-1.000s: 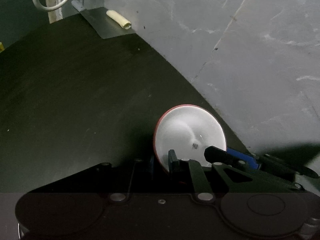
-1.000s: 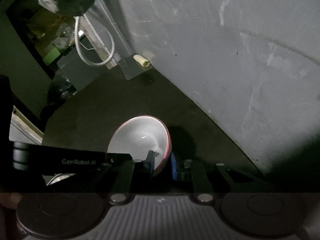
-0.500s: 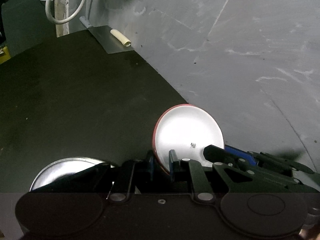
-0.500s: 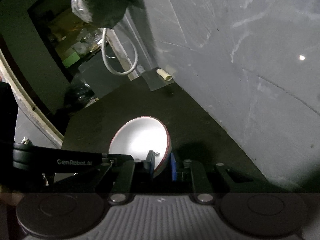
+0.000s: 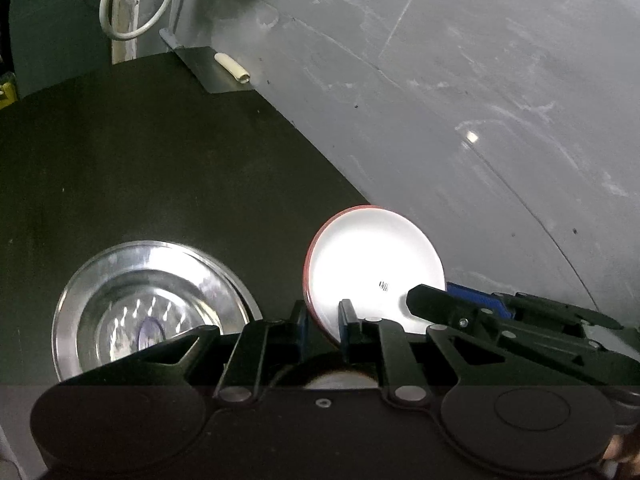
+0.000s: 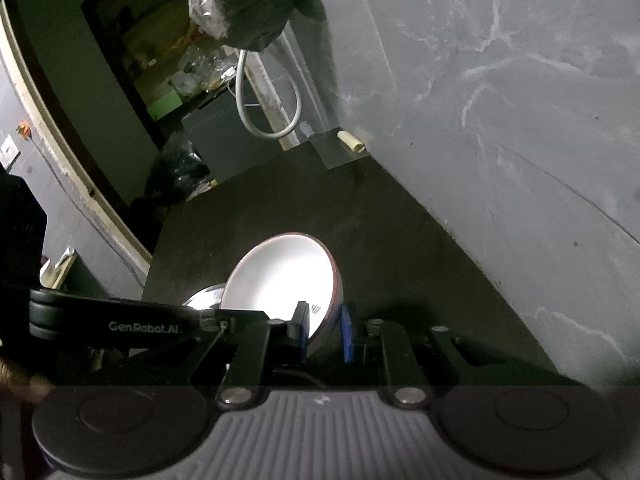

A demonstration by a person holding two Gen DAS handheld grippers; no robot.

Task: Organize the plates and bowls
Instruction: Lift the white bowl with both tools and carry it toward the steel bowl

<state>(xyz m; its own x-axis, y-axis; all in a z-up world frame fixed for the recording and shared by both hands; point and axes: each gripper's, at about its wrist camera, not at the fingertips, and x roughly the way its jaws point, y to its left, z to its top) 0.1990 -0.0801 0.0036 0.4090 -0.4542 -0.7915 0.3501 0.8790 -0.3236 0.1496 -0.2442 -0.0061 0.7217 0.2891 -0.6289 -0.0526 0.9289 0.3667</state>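
A white bowl with a red rim [image 5: 372, 264] is held in the air by both grippers. My left gripper [image 5: 323, 322] is shut on its near rim, and the right gripper reaches in from the right in the left wrist view [image 5: 460, 300]. In the right wrist view my right gripper [image 6: 323, 330] is shut on the rim of the same bowl [image 6: 280, 276]. A shiny steel plate [image 5: 148, 304] lies on the dark table [image 5: 140, 160] to the lower left; a sliver of it shows in the right wrist view [image 6: 204, 298].
A grey wall [image 5: 480, 100] runs along the table's right side. A metal sheet with a small cream roll [image 5: 232, 67] lies at the far corner. A white cable loop [image 5: 132, 8] hangs behind it. A plastic bag [image 6: 244, 0] hangs above.
Both grippers have risen and pulled back with the bowl. The steel plate has come into the left wrist view at lower left.
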